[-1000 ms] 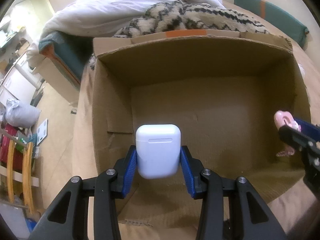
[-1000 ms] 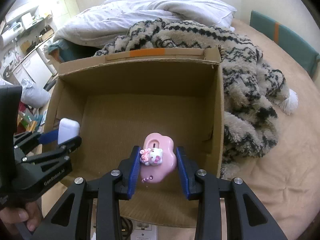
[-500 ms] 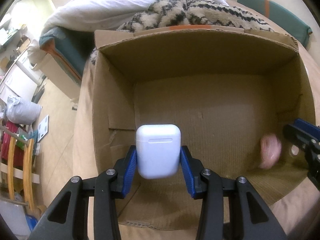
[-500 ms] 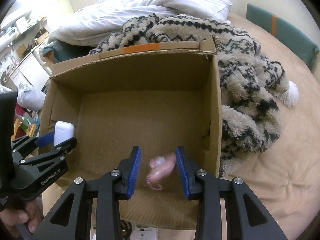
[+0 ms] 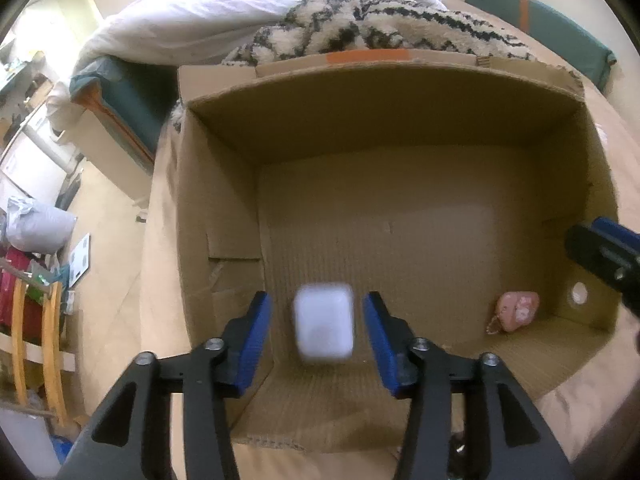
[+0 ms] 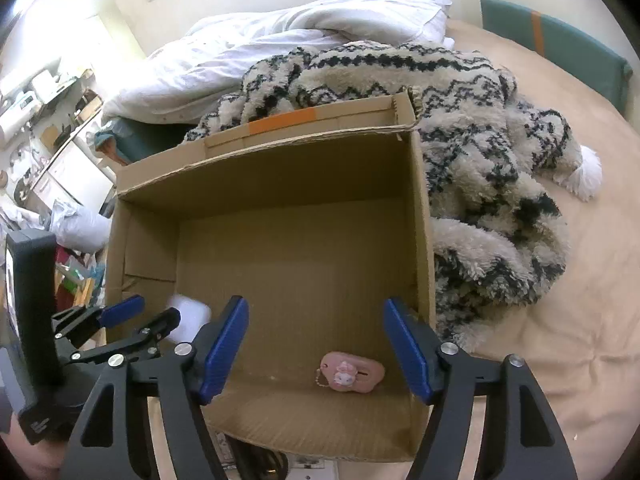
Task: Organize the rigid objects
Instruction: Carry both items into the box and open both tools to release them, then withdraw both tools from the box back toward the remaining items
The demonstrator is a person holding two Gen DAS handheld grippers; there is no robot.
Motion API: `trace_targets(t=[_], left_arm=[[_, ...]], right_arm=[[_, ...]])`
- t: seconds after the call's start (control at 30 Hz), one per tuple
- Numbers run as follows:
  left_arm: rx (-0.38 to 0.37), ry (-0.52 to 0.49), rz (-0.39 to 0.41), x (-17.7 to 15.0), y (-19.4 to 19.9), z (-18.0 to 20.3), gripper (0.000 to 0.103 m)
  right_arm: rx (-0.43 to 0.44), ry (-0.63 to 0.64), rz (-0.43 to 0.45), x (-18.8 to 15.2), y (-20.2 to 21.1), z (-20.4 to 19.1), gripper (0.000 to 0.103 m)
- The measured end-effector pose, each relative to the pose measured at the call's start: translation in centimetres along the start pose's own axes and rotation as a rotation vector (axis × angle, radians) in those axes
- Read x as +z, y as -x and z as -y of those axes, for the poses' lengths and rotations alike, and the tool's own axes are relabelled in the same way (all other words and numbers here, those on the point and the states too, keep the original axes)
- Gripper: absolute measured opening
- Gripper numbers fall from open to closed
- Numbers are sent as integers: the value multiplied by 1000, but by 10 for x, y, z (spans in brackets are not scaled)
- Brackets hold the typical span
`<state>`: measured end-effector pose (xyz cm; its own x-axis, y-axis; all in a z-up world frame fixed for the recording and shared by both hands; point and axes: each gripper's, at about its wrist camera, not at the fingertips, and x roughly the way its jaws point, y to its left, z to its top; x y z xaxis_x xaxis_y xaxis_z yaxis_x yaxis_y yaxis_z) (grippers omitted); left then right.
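Both grippers have let go since the earlier frames: the small pink cloud-shaped charm with a white cat figure (image 6: 353, 372), clamped in the right gripper (image 6: 316, 346) a second ago, now lies on the floor of the open brown cardboard box (image 6: 420, 216), near the front right corner, its bead chain trailing to one side. Its jaws have just been opening and now stand wide, with nothing between the blue pads; the charm sits well below them. The left gripper (image 5: 317, 338) has also just been opening its jaws, and the white rounded plastic earbud case (image 5: 324, 325), gripped a moment ago, shows blurred between them with a clear gap on each side, so it looks to be dropping free toward the box floor near the front left.

Judging by this, the step in hand is the release of 2 rigid items into the box, 1 already down and 1 on its way. Next each gripper would need to lift clear of the box walls and go for further items, though none can be seen outside the box here.

Apart from the charm and the falling case, the box floor is bare. It stands on a beige bed sheet (image 6: 580, 320), with a shaggy cream-and-black patterned blanket (image 6: 480, 184) against its far right side and a white duvet (image 6: 300, 40) behind.
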<state>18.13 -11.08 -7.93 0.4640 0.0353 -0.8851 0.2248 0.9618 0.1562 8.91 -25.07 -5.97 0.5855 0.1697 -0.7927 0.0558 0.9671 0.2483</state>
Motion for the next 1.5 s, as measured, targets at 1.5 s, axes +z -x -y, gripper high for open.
trace_targets(t=[1.5], left_arm=[[-22, 214, 11, -65, 83, -67, 73]], right_arm=[[-40, 15, 31, -30, 85, -7, 103]])
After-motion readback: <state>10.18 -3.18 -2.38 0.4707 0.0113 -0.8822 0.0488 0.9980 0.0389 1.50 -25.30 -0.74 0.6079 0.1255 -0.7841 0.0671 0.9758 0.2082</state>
